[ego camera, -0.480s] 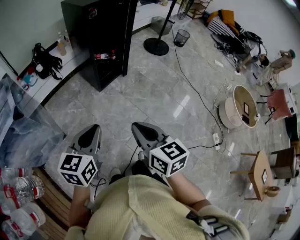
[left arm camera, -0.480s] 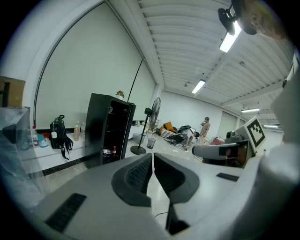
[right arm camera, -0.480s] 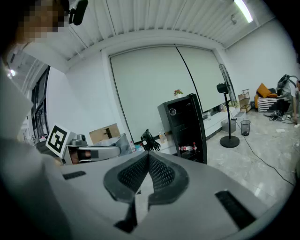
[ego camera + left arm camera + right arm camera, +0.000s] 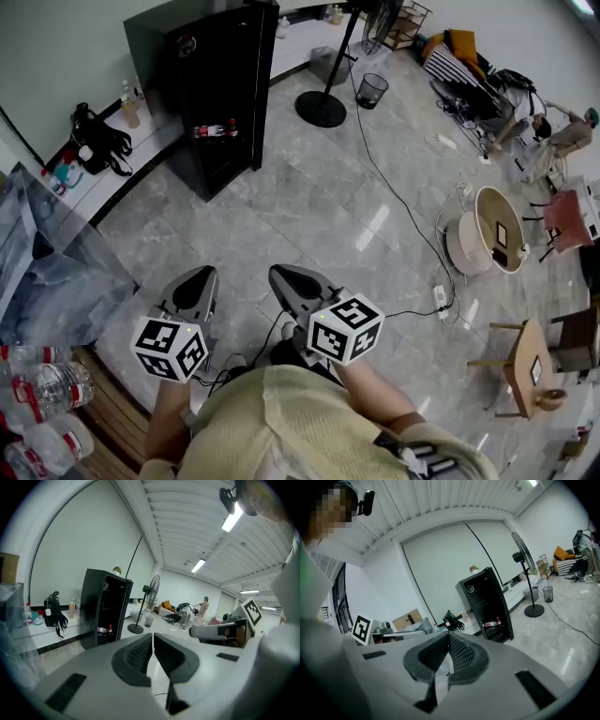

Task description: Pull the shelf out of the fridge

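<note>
Still, my left tool (image 4: pixel 199 277) and right tool (image 4: pixel 281 277) stay closed, empty; the fridge (image 4: pixel 211 94) at eleven o'clock looks nearer.

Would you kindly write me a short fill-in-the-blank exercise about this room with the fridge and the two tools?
1. The fridge by the wall is ___ in colour.
2. The left tool and the right tool both have their jaws ___, with nothing between them.
3. The wastebasket stands near the round base of a standing ___.
Missing words: black; shut; fan.
</note>
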Motion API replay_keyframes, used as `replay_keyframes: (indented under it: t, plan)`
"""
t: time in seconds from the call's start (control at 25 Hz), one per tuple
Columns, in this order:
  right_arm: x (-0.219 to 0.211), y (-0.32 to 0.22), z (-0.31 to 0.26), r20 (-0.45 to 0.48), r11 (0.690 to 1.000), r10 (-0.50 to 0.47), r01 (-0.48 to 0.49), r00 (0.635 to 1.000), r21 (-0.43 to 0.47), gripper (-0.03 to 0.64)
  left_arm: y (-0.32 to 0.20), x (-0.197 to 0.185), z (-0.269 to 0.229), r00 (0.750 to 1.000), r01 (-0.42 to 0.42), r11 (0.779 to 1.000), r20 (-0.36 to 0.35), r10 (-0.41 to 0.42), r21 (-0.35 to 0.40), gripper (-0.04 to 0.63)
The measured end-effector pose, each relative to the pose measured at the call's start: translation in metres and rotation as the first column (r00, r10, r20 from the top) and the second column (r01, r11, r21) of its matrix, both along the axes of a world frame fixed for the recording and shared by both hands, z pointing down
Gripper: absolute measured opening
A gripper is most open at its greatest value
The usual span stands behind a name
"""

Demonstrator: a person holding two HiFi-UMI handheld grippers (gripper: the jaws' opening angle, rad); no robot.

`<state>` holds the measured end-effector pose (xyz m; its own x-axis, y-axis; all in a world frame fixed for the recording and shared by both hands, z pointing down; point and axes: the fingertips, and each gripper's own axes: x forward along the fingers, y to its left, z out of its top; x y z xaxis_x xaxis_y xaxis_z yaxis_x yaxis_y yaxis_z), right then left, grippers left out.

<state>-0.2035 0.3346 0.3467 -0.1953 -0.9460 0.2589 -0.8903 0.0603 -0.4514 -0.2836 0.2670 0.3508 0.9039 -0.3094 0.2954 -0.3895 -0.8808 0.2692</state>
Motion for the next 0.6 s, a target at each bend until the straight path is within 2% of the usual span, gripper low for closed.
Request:
replay_keyframes:
  t: [0.4, 0.6]
  plan:
    - [0.056, -0.006, 0.003, 0.015, 1.000, -0.003, 0.003, 1.000, -0.008, 0.016, -0.007, 0.047, -0.001, 0.999, 0.034, 0.998, -0.041, -0.036, -0.060, 0.025]
    - [0.082, -0.009, 0.001, 0.038, 0.999, -0.031, 0.031, 0.999, 0.009, 0.017, -0.008, 0.073, -0.004, 0.997, 0.077, 0.997, -0.030, -0.078, -0.030, 0.025]
